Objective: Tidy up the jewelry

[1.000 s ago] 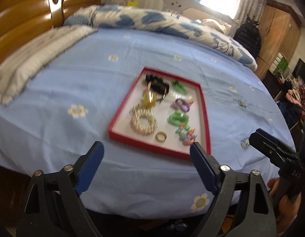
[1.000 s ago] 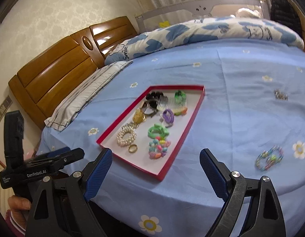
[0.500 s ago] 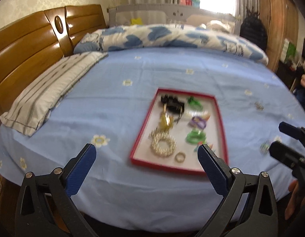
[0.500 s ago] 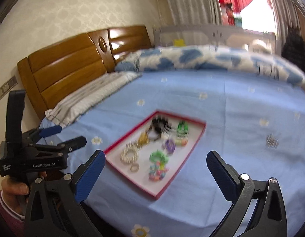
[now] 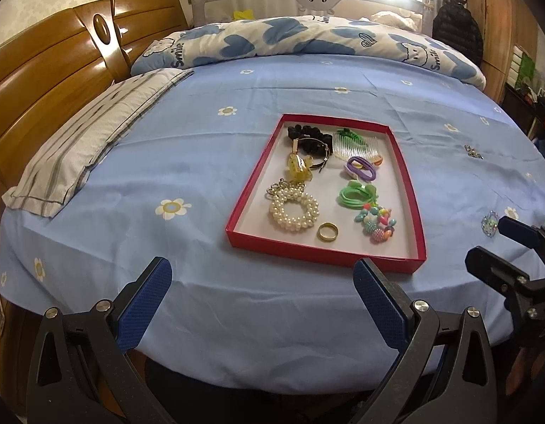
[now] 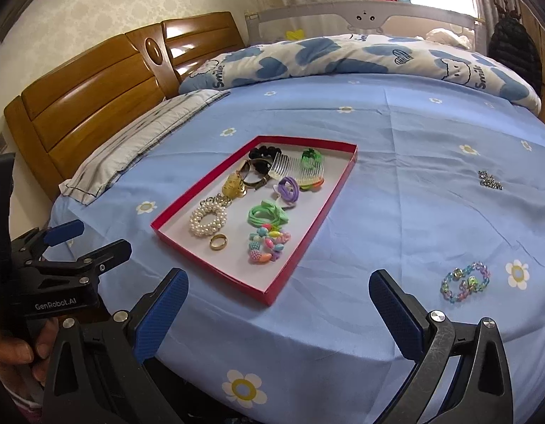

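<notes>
- Two pieces sit loose on the blue bedsheet (image 6: 396,183), outside the red tray (image 6: 309,238): a pastel chain bracelet (image 6: 465,281) near the front edge of the bed and a small sparkly silver piece (image 6: 490,180) further back, both well to the right of the tray
- Everything else is in the tray already: pearl bracelet (image 5: 294,208), gold ring (image 5: 328,231), green hair ties (image 5: 355,194) and the combs at the far end
- Right gripper (image 6: 277,304) hangs over the near edge of the bed with its blue pads spread wide and nothing between them; left gripper (image 5: 262,296) is the same, fully spread and empty, lined up on the tray's near wall
- Likely step: the right gripper goes for the chain bracelet, which lies just beyond and to the right of its right pad
- Doing it well means swinging right first, then dropping so the pads straddle the chain across its narrow width
- Pinching low matters, since thin links on soft cloth can slip under the pads or drag the sheet up
- Bare tray floor on the right side, beside the colourful bead bracelet (image 6: 269,247), looks the best landing spot
- Left gripper could steady the tray's near rim if the sheet tugs
</notes>
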